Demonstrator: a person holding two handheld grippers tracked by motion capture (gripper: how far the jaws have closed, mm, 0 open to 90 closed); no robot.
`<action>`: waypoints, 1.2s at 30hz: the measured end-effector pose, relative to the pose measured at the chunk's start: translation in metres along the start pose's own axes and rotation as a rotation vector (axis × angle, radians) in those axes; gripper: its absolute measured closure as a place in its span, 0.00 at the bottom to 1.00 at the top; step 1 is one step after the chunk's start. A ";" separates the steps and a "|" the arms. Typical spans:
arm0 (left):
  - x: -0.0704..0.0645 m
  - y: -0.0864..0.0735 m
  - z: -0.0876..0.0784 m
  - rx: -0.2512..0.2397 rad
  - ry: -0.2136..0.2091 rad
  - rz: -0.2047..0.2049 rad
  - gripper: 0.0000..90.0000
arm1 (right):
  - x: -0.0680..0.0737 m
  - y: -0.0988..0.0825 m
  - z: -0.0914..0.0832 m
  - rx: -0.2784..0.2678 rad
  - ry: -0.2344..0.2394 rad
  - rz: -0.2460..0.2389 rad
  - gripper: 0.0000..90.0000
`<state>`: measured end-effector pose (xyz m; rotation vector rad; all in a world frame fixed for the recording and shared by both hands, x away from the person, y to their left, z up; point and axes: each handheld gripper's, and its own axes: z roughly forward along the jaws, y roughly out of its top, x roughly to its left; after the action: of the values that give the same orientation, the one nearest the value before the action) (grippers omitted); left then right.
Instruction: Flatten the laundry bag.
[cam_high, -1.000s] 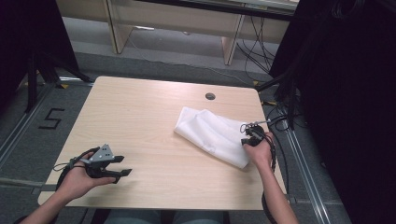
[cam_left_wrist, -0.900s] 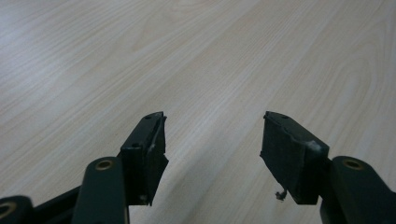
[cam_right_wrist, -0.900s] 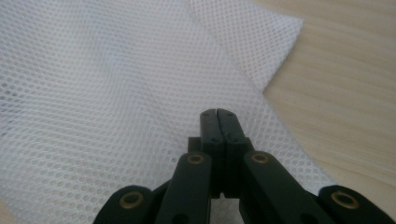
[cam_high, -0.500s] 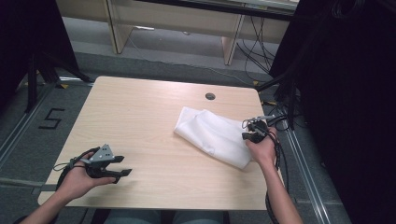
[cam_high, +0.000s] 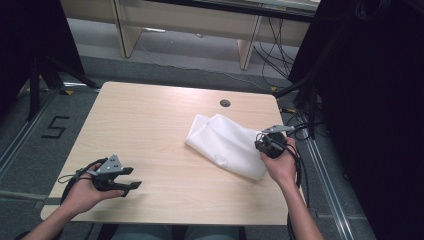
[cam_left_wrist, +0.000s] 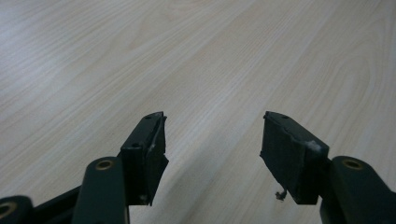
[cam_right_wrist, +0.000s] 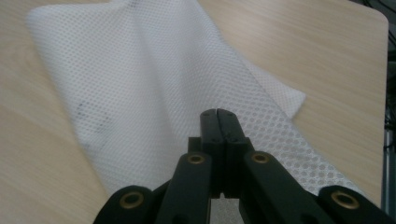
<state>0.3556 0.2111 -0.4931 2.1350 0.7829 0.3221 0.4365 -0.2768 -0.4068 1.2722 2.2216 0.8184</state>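
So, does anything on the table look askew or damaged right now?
Only the white mesh cloth: it lies rumpled and diagonal near the table's right edge, folds uneven, with a faint dark smudge. The left hand-held gripper's pads look frayed at their edges.

The table (cam_high: 150, 125) has a pale wood-grain top, smooth with a soft matt sheen, its fine streaks plain in the left gripper view. On it lies a white mesh cloth (cam_right_wrist: 140, 79), a thin fabric of small regular holes, limp and creased. The jaws of the left gripper (cam_left_wrist: 212, 154) look like matt black plastic, their pads dull and slightly frayed at the edges. The right gripper (cam_right_wrist: 218, 123) shows the same matt black arms, set with shiny brass-coloured rivets.
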 end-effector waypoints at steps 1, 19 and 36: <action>0.001 0.000 0.000 0.000 -0.001 0.022 0.44 | 0.000 0.000 0.000 0.000 0.000 0.000 1.00; -0.014 0.004 0.012 0.026 -0.049 0.006 0.47 | -0.004 -0.014 0.016 0.060 0.038 0.049 0.89; -0.013 0.004 0.012 0.028 -0.041 0.015 0.46 | -0.031 -0.026 0.084 0.236 0.045 0.092 0.74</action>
<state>0.3530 0.1940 -0.4971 2.1677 0.7523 0.2766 0.4892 -0.2911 -0.4827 1.4885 2.3658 0.6367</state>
